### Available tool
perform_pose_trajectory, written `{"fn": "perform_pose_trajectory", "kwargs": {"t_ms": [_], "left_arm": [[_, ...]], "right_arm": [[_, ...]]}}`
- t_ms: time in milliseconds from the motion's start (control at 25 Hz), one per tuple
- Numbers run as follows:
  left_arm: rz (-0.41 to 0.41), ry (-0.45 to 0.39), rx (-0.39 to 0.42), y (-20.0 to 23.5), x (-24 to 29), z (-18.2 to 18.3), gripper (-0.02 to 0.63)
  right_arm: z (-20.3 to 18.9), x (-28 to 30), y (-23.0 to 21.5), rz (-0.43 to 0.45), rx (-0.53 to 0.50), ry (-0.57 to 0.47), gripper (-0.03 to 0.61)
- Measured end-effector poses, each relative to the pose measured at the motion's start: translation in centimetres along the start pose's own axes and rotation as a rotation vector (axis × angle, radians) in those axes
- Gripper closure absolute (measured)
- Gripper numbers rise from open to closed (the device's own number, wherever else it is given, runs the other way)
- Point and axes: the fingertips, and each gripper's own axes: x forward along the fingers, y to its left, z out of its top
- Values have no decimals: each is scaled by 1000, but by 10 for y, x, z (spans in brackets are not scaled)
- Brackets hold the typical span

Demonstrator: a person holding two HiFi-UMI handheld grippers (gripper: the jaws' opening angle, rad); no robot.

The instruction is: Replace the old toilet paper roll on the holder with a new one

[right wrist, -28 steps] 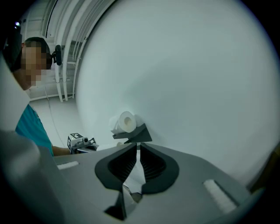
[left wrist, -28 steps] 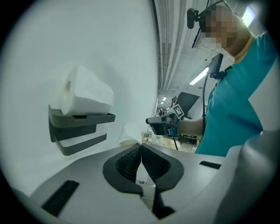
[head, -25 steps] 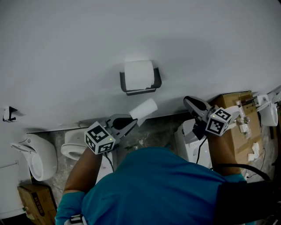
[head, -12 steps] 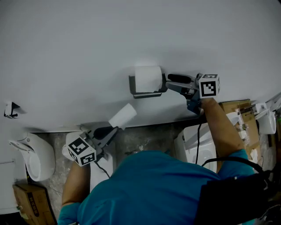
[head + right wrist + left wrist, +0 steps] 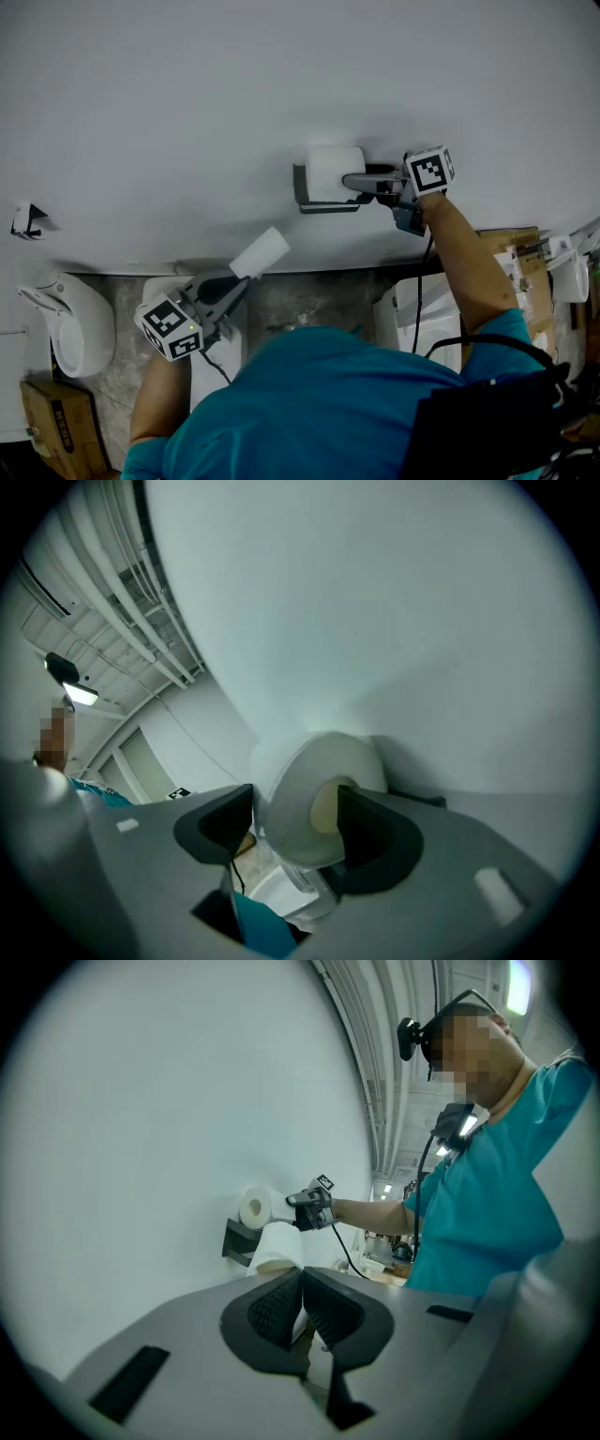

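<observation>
An old white toilet paper roll (image 5: 334, 172) sits on the dark wall holder (image 5: 324, 203). My right gripper (image 5: 351, 181) reaches it from the right. In the right gripper view its jaws are opening, one on each side of the roll's end (image 5: 314, 808), and the pads stand off the paper. My left gripper (image 5: 241, 283) hangs lower left, shut on a new white roll (image 5: 262, 252). The left gripper view shows that new roll (image 5: 276, 1246) standing up from the closed jaws, with the holder's roll (image 5: 253, 1207) and the right gripper (image 5: 309, 1207) beyond.
A white toilet fixture (image 5: 67, 323) stands at the far left and another (image 5: 420, 314) at the right. Cardboard boxes (image 5: 528, 272) sit on the floor at the right and at the lower left (image 5: 52, 424). A small fitting (image 5: 24, 221) is on the wall.
My right gripper rose from the lower right to the holder's right side and its jaws opened round the roll there. My left gripper carried the new roll down and to the left.
</observation>
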Motion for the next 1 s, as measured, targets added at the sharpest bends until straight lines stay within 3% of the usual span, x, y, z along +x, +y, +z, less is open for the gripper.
{"fn": "perform_pose_trajectory", "kwargs": {"t_ms": [160, 440, 680, 1000], "left_arm": [[-1, -2, -1, 1, -3, -1, 603], [-11, -13, 5, 13, -1, 10, 603], [-22, -15, 3, 32, -4, 15, 603], [-66, 0, 17, 2, 33, 20, 603]], "right_arm": [[1, -1, 7, 42, -11, 6, 391], [4, -4, 16, 57, -46, -33, 420], [19, -27, 37, 73, -69, -129, 425], [-15, -143, 51, -21, -116, -202, 425]]}}
